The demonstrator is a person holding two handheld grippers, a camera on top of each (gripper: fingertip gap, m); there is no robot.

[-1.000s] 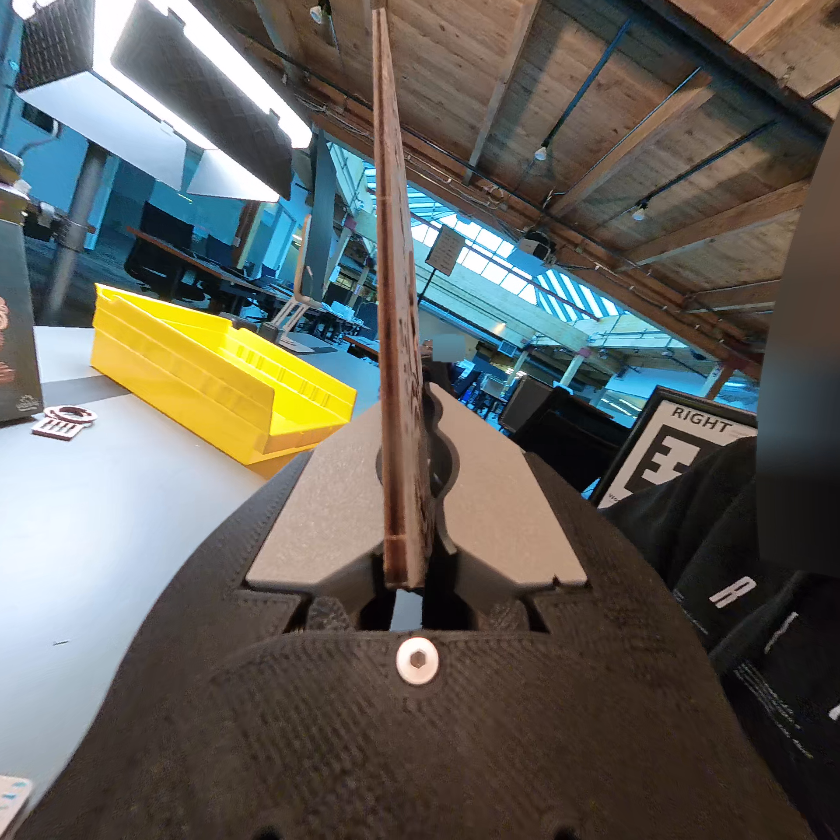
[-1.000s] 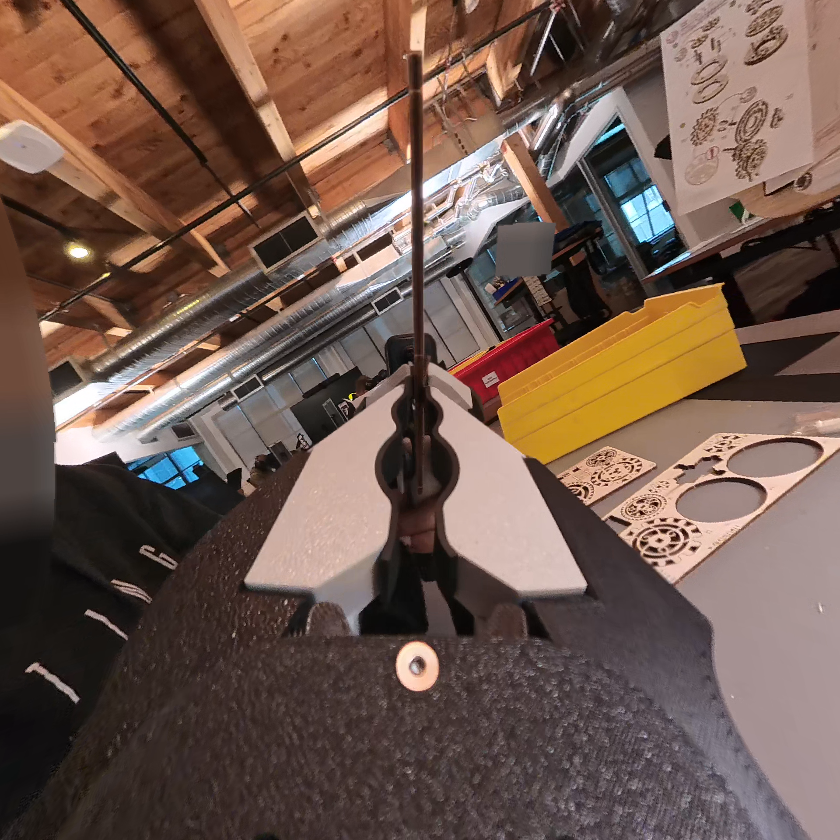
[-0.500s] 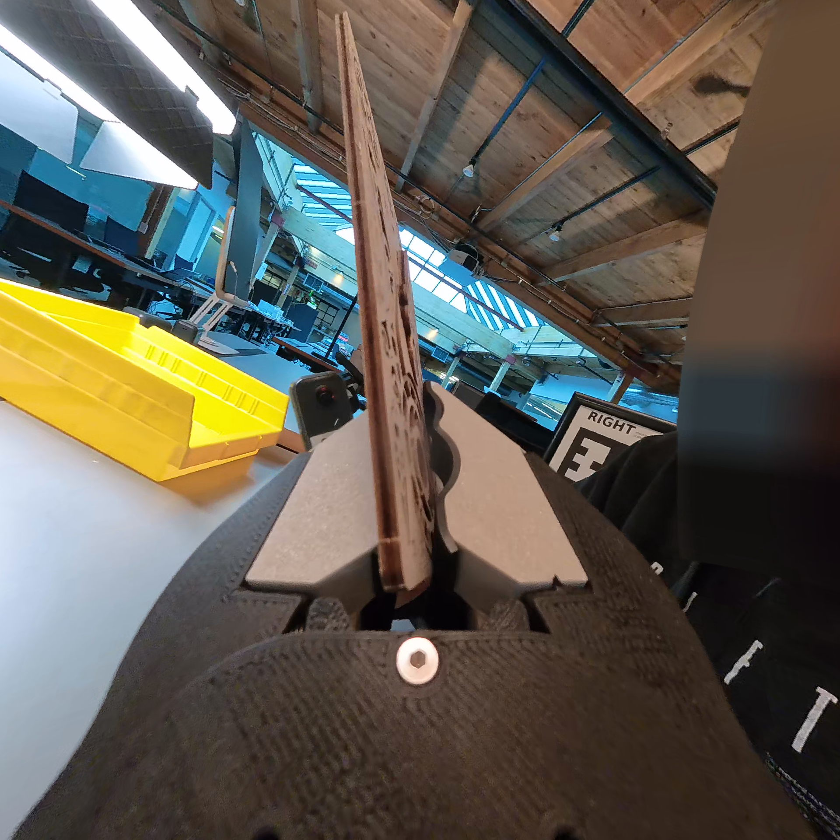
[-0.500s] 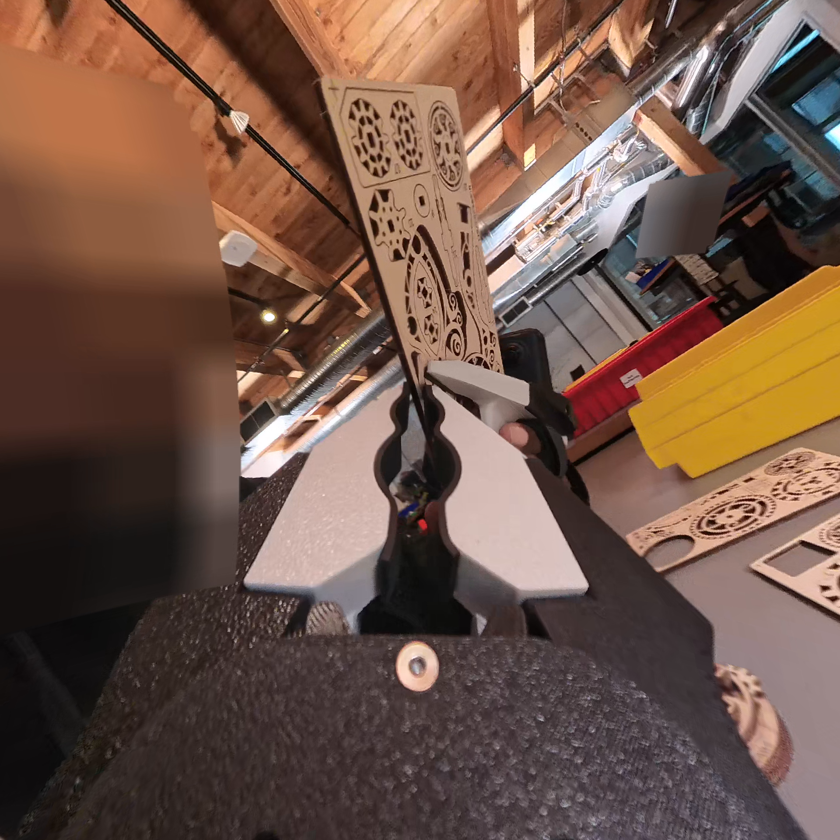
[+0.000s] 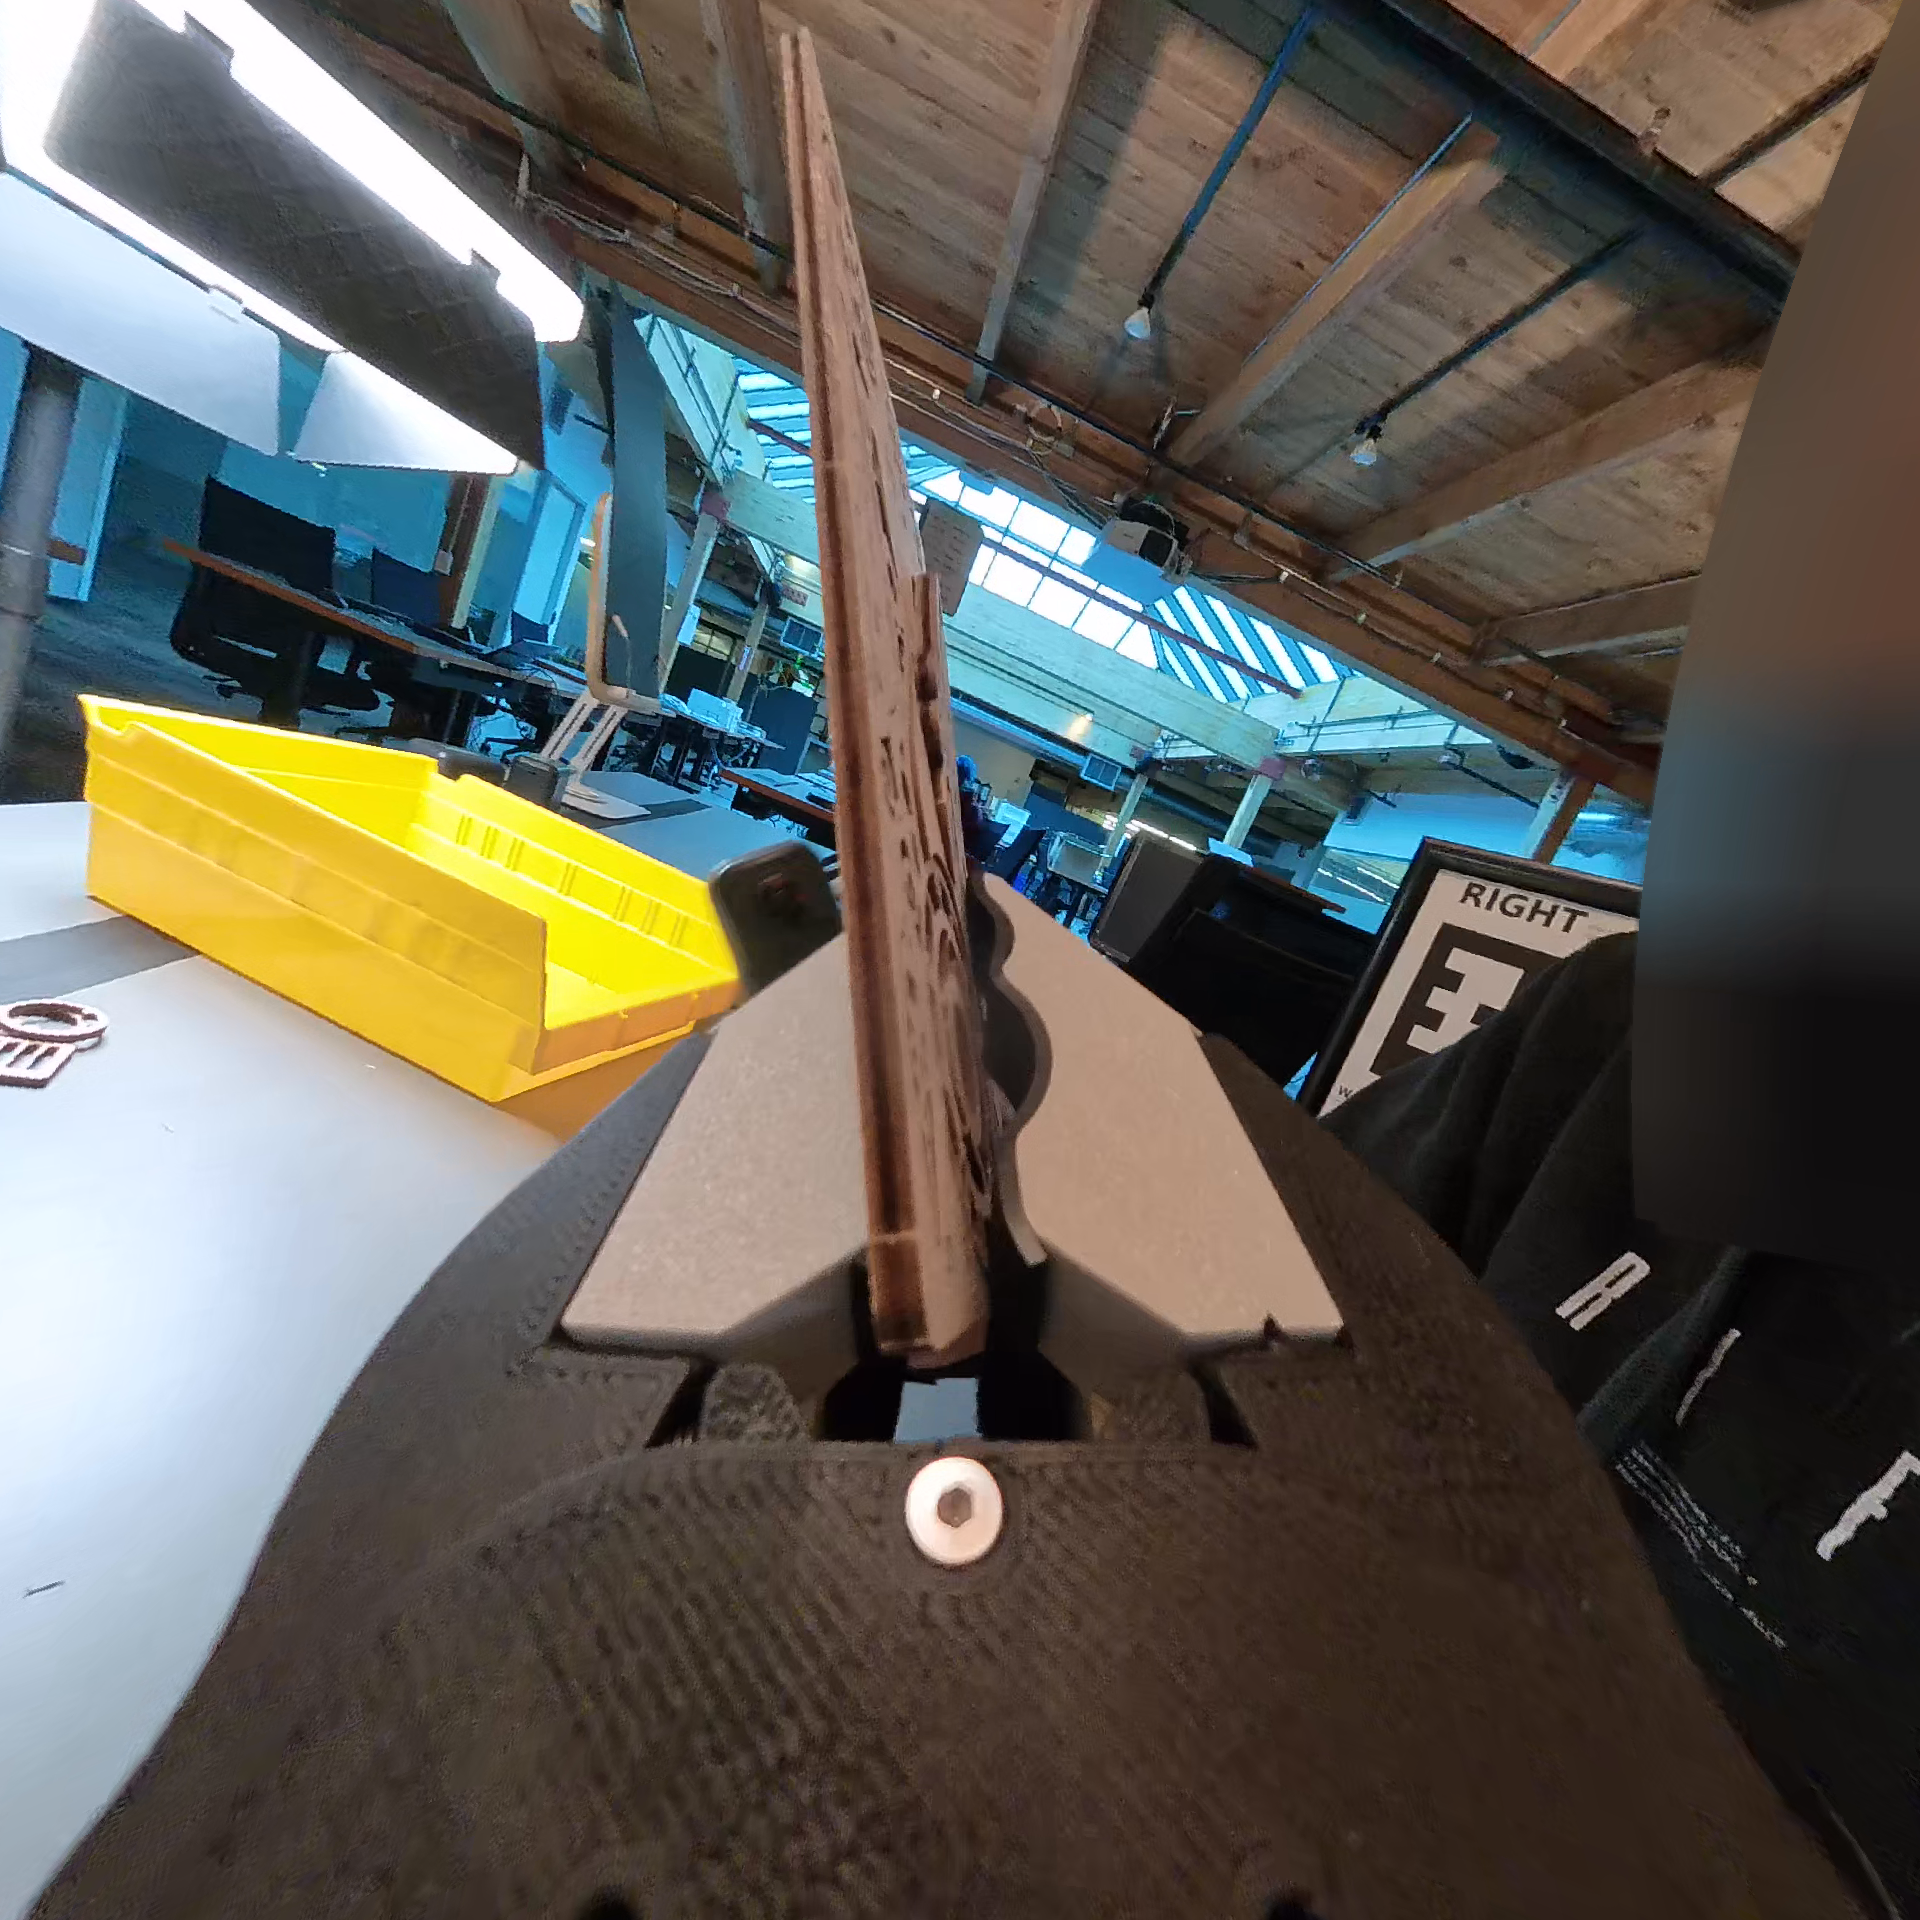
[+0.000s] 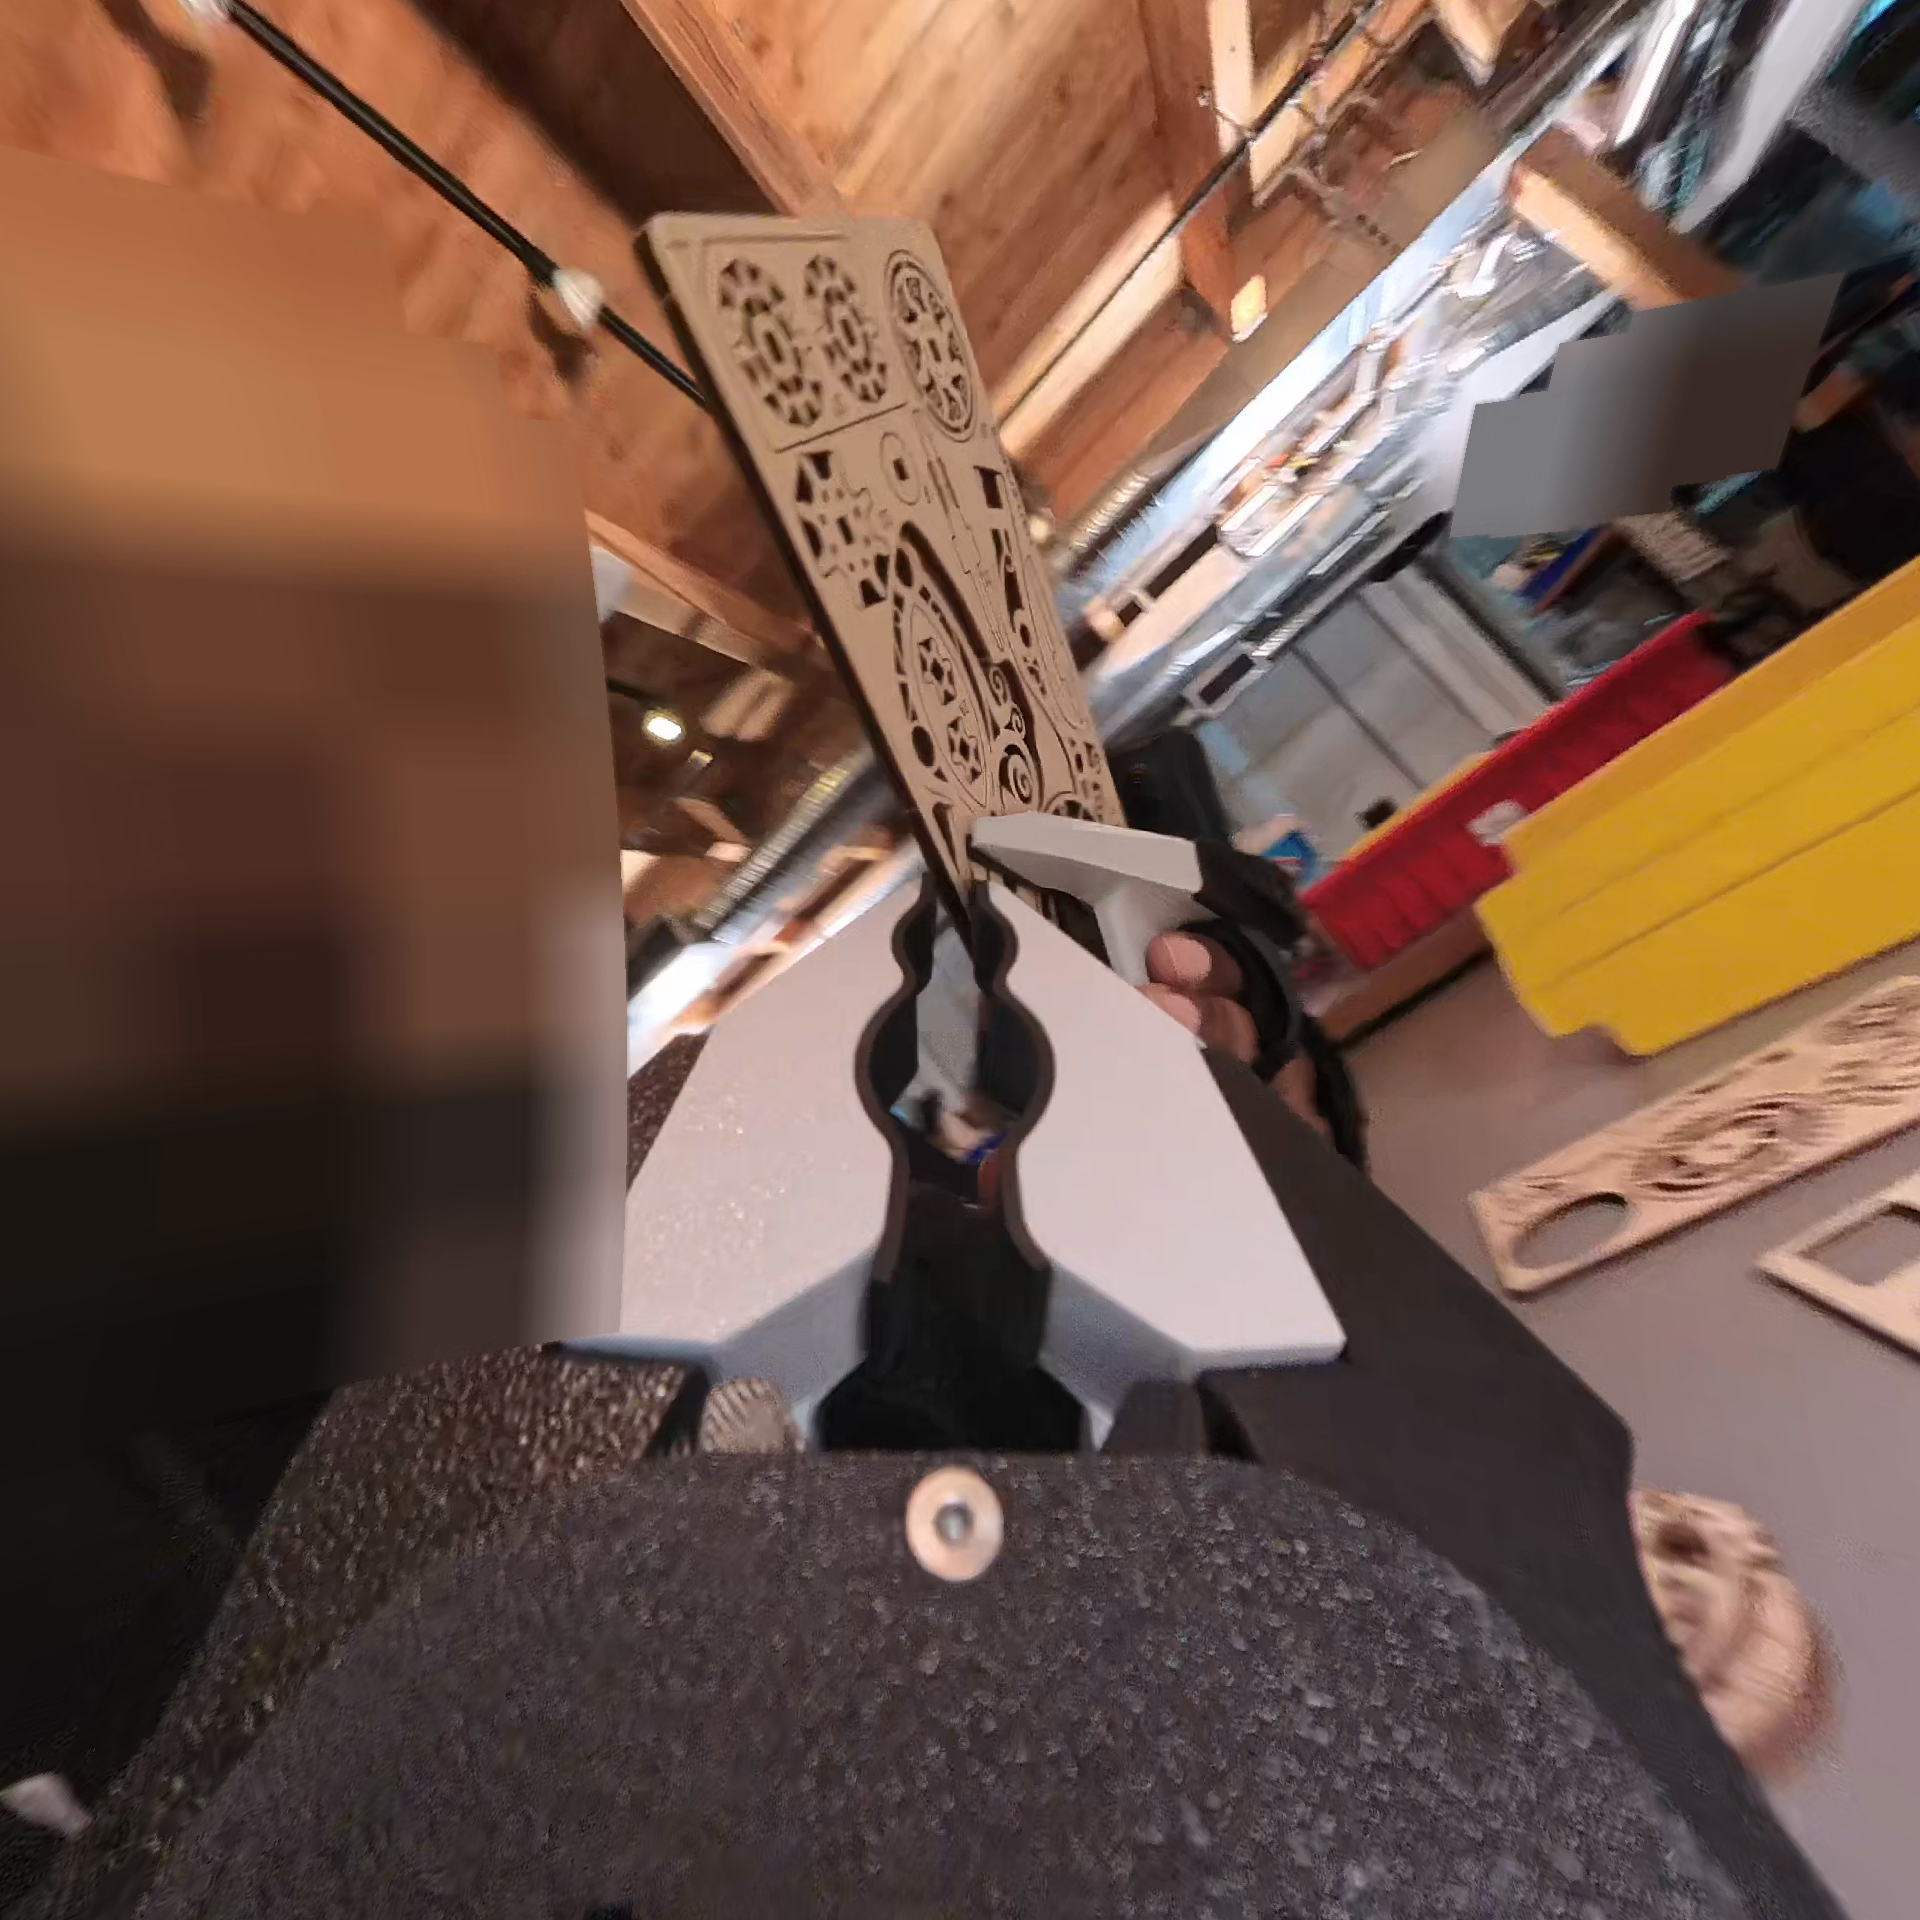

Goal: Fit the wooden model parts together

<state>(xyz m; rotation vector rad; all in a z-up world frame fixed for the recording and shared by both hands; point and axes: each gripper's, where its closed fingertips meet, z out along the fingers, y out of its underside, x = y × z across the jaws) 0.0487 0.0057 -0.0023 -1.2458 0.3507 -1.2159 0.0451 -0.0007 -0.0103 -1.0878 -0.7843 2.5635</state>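
L tool (image 5: 951,1101) clamps flat laser-cut wooden parts sheet (image 5: 883,831) upright so I can work it; R tool (image 6: 956,935) jaws parted, empty.

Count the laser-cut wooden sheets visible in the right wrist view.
3: an upright sheet held up ahead, and a rounded-hole sheet and a cut-out sheet flat on the table at right. Others may lie out of frame.

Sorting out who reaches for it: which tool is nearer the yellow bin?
Left, probably. The left tool has the yellow bin just beyond its tips; the right tool sees it farther off.
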